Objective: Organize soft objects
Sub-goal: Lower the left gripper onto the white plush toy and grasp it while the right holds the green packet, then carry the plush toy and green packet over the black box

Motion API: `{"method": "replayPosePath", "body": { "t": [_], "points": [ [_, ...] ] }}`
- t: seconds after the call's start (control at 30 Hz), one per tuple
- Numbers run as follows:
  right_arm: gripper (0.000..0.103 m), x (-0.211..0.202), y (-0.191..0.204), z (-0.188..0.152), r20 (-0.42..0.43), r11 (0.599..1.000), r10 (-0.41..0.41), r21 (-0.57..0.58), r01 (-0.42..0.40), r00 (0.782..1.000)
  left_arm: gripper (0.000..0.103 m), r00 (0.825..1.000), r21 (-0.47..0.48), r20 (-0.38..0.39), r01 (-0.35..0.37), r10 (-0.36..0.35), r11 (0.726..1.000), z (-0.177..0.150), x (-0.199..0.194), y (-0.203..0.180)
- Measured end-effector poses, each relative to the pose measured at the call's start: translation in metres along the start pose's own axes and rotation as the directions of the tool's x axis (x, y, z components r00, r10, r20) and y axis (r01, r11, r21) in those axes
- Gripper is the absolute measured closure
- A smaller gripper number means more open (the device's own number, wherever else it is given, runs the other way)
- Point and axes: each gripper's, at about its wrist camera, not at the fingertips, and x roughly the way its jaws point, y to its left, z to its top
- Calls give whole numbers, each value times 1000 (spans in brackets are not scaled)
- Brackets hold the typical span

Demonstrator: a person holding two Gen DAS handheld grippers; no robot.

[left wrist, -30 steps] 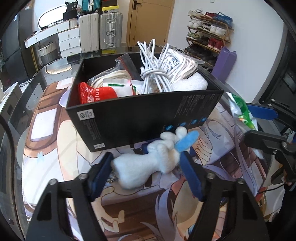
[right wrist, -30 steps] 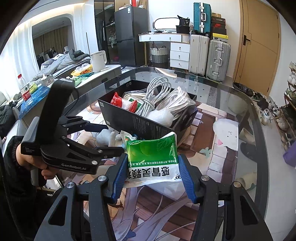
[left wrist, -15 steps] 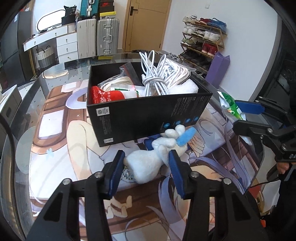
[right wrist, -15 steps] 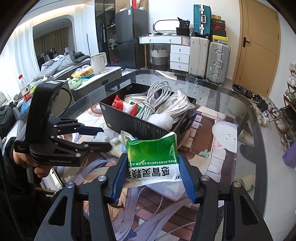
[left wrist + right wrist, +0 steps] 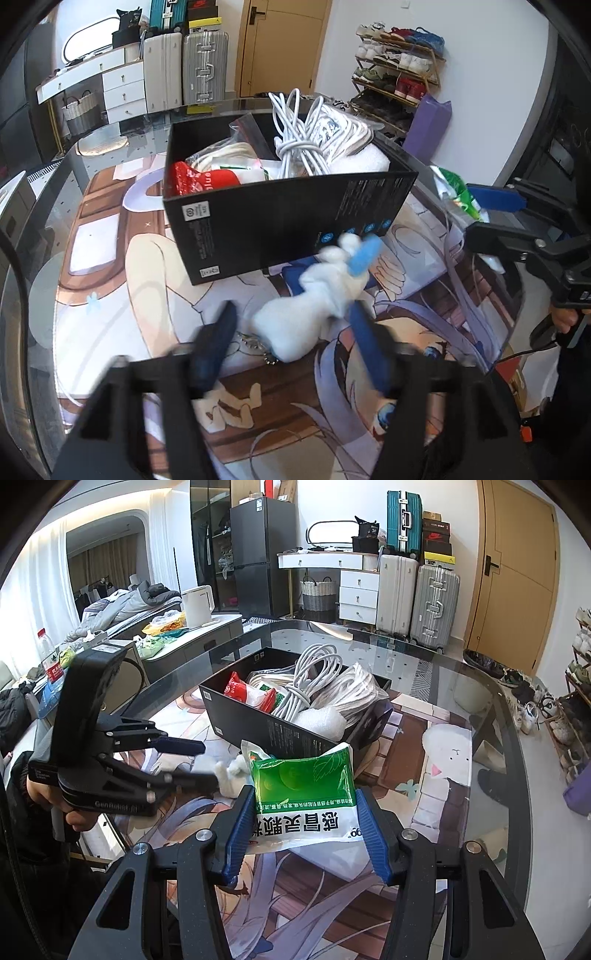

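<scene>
The left tongs (image 5: 291,332) stand open over the printed mat (image 5: 122,295); their jaws have just been opening, and both blue pads are blurred. Between them lies a small white plush (image 5: 306,317), fluffy and bottle-shaped, with a pale blue ear or fin at its far end, which points away from the tongs toward the box. The right-hand pad looks to be at the plush's flank, while the left-hand pad is clear of it; whether the right one touches cannot be told through the blur.

Just beyond the plush's tip is the black box (image 5: 280,221), holding a coil of white cable (image 5: 299,147), a red packet (image 5: 199,179) and clear bags.

The right tongs (image 5: 303,812) grip a green and white pouch (image 5: 304,794) by its two edges, its green half pointing away from the tongs toward the box's near corner. It is glossy and puffy, printed with Chinese characters that read upside down from the wrist camera.
</scene>
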Motion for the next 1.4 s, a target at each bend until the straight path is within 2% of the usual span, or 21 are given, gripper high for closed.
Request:
{"method": "replayPosePath", "body": {
  "t": [0.3, 0.47, 0.5, 0.53, 0.83, 1.1, 1.3, 1.4],
  "points": [
    [48, 2, -1, -2, -11, 1000, 3, 0, -3, 1000, 34, 999, 73, -30, -37, 40, 997, 3, 18, -16],
    [48, 2, -1, -2, -11, 1000, 4, -1, -4, 1000, 56, 1000, 117, -18, -23, 25, 993, 2, 17, -24],
    [48, 2, 0, -2, -11, 1000, 5, -2, -5, 1000, 66, 1000, 129, -17, -18, 20, 991, 1, 15, -26],
    [48, 2, 0, -2, -11, 1000, 5, -2, -5, 1000, 67, 1000, 135, -16, -14, 17, 991, 1, 14, -26],
    [48, -6, 1, 1, 13, 1000, -2, -8, 2, 1000, 68, 1000, 135, 17, 20, -23, 991, -5, -12, -22],
    [48, -24, 1, 6, 75, 1000, -20, 7, 19, 997, 68, 993, 98, 108, 44, -55, 994, 3, -53, -13],
    [48, -28, 0, 15, 110, 1000, -29, 13, 27, 994, 68, 984, 47, 177, 13, -21, 999, 19, -71, 2],
    [48, -25, 1, 22, 119, 1000, -29, 8, 28, 992, 68, 980, 21, 197, -27, 23, 999, 29, -72, 9]
  ]
}}
